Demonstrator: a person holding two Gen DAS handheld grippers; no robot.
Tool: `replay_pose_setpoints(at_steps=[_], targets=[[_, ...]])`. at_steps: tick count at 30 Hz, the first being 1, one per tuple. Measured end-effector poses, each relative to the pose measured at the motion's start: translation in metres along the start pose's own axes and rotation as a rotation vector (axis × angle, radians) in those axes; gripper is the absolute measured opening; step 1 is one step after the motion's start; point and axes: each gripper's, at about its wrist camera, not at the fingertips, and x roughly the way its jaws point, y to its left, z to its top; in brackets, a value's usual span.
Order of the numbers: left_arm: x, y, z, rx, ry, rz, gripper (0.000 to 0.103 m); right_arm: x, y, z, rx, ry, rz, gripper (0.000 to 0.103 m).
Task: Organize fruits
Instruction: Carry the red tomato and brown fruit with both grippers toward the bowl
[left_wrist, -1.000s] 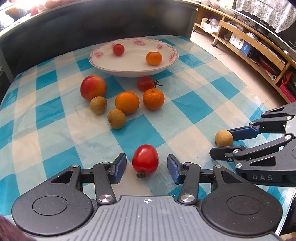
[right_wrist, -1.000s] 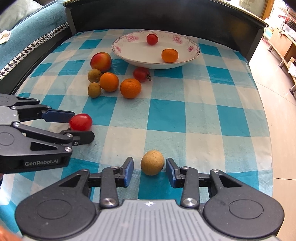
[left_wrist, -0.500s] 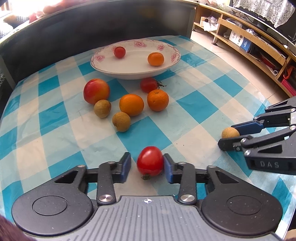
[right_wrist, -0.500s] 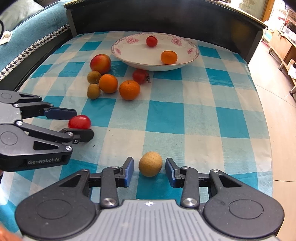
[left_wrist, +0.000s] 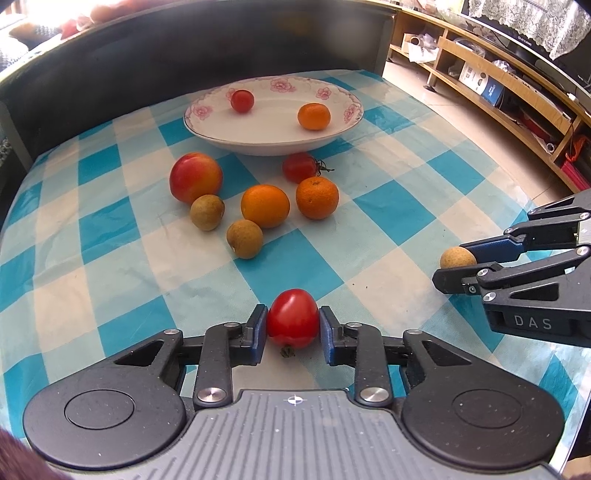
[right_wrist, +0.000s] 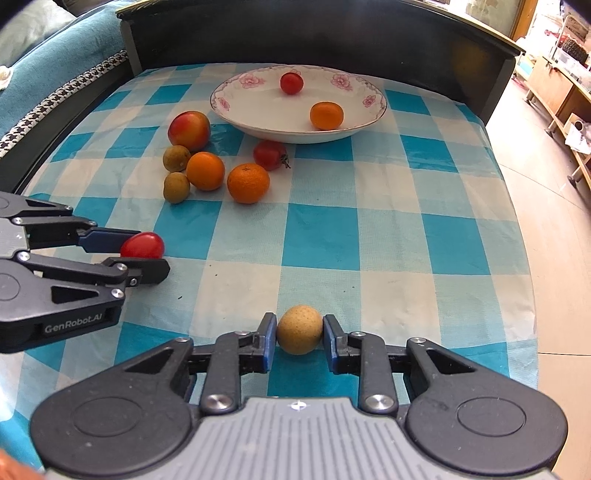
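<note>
A red tomato sits on the checked cloth between the blue pads of my left gripper, whose jaws are closing with both pads touching its sides. My right gripper is shut on a tan longan that rests on the cloth. In the left wrist view the right gripper and its longan show at the right edge. In the right wrist view the left gripper holds the tomato at the left.
A flowered white plate at the back holds a small tomato and a mandarin. In front of it lie a red apple, two oranges, two longans and a stemmed tomato. The table's edge drops off at right.
Both grippers' jaws have drawn in, the left onto the tomato and the right onto the longan. Neither hand has shifted and both fruits lie where they were.
</note>
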Motion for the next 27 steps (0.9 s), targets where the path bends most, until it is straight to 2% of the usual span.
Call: replay_pose_setpoints(at_steps=[10, 17, 27], targets=[[-0.003, 0.004, 0.002, -0.042, 0.001, -0.015, 0.037, -0.008, 0.004, 0.01, 0.005, -0.042, 0.023, 0.029], [-0.013, 0.006, 0.013, -0.085, -0.041, -0.049, 0.037, -0.016, -0.005, 0.019, 0.056, -0.077, 0.051, 0.029], [-0.014, 0.012, 0.034, -0.119, -0.073, -0.047, 0.037, -0.017, -0.009, 0.04, 0.081, -0.114, 0.066, 0.029]])
